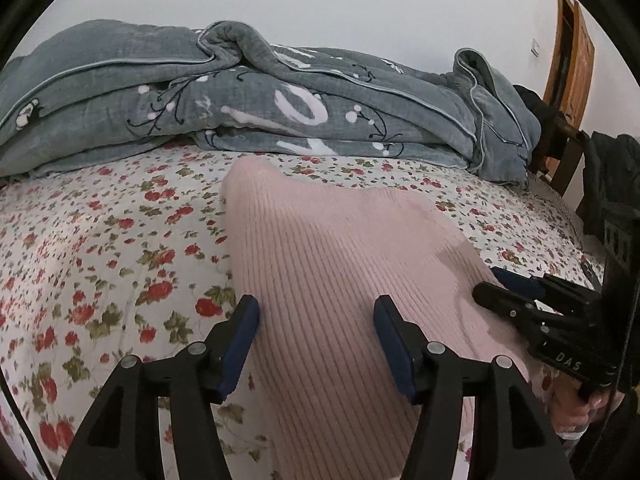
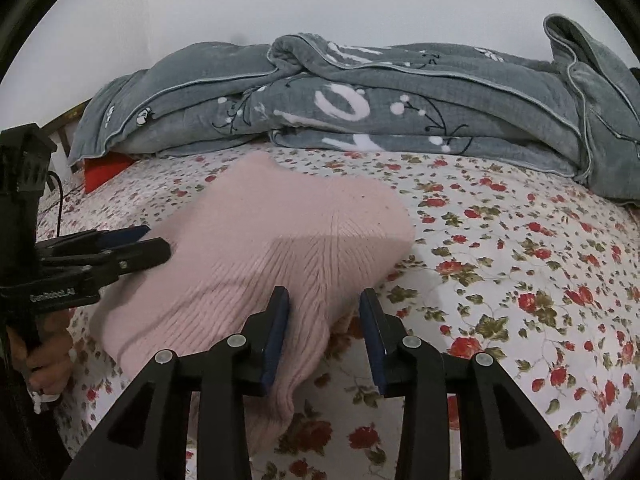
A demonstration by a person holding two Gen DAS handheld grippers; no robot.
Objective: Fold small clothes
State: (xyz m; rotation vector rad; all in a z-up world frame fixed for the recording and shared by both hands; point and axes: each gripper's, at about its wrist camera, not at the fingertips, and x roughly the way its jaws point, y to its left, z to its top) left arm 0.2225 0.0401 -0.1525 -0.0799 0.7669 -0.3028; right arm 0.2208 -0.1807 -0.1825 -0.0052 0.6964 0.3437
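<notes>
The pink ribbed garment (image 1: 344, 280) is lying on the floral bedsheet (image 1: 100, 248), spreading ahead of both tools. The left gripper (image 1: 316, 312) is standing spread above it, pinching nothing. The right gripper (image 2: 324, 300) is hanging spread over its near edge.

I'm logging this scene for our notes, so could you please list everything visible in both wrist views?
Knit garment: one, pale pink, ribbed, lying mid-bed.
Bedsheet: one, white with red flowers, covering the bed.
Quilt: one, grey with white print, bunched along the far edge.
Red item: one, partly hidden under the quilt's left end.
Door: one, wooden, far right.
Left gripper: black with blue pads, open over the garment.
Right gripper: same colours, open at the garment's edge.
</notes>
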